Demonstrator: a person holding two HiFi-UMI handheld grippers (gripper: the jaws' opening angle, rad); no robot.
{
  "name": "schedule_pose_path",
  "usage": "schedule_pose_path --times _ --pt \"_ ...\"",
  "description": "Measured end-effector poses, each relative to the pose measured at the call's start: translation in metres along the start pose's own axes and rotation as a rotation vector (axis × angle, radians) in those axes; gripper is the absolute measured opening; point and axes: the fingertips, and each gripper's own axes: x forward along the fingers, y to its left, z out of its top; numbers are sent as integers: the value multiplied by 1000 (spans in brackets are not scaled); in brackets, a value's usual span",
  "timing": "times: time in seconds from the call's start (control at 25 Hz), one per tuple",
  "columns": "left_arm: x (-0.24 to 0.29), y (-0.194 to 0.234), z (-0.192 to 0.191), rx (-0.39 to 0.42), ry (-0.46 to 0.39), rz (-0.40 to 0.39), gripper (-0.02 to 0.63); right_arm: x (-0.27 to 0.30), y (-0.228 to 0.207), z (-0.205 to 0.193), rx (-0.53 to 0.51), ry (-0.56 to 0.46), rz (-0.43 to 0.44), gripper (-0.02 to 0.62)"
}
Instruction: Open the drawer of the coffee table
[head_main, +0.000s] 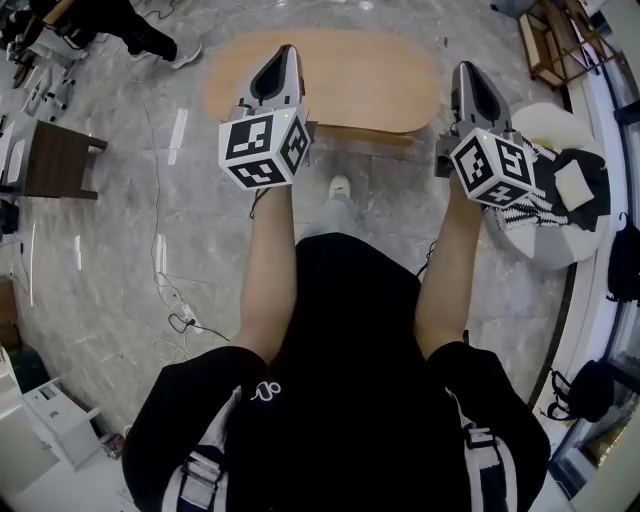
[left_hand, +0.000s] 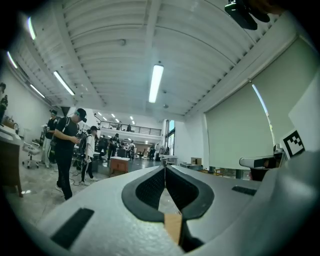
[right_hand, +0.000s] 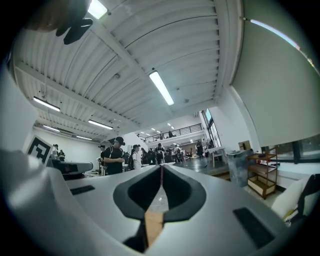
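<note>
The oval coffee table (head_main: 345, 75) stood on the marble floor (head_main: 130, 260) ahead of the person, its drawer (head_main: 360, 132) seemingly shut. At its near side, the left gripper (head_main: 283, 57) and right gripper (head_main: 468, 74) hung clenched, empty.

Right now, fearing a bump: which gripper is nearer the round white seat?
Right. The right gripper hangs beside the round white seat; the left gripper is far left, over the tan oval table.

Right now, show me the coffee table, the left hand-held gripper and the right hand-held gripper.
coffee table (head_main: 350, 80): head view, bare wooden top.
left hand-held gripper (head_main: 287, 50): head view, its closed fingertips.
right hand-held gripper (head_main: 466, 68): head view, its closed fingertips.
</note>
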Motion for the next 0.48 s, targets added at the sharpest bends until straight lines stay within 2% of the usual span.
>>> schedule_pose_path --times 0.48 --pt "197 54 -6 4 58 -106 11 176 -47 -26 44 44 -57 14"
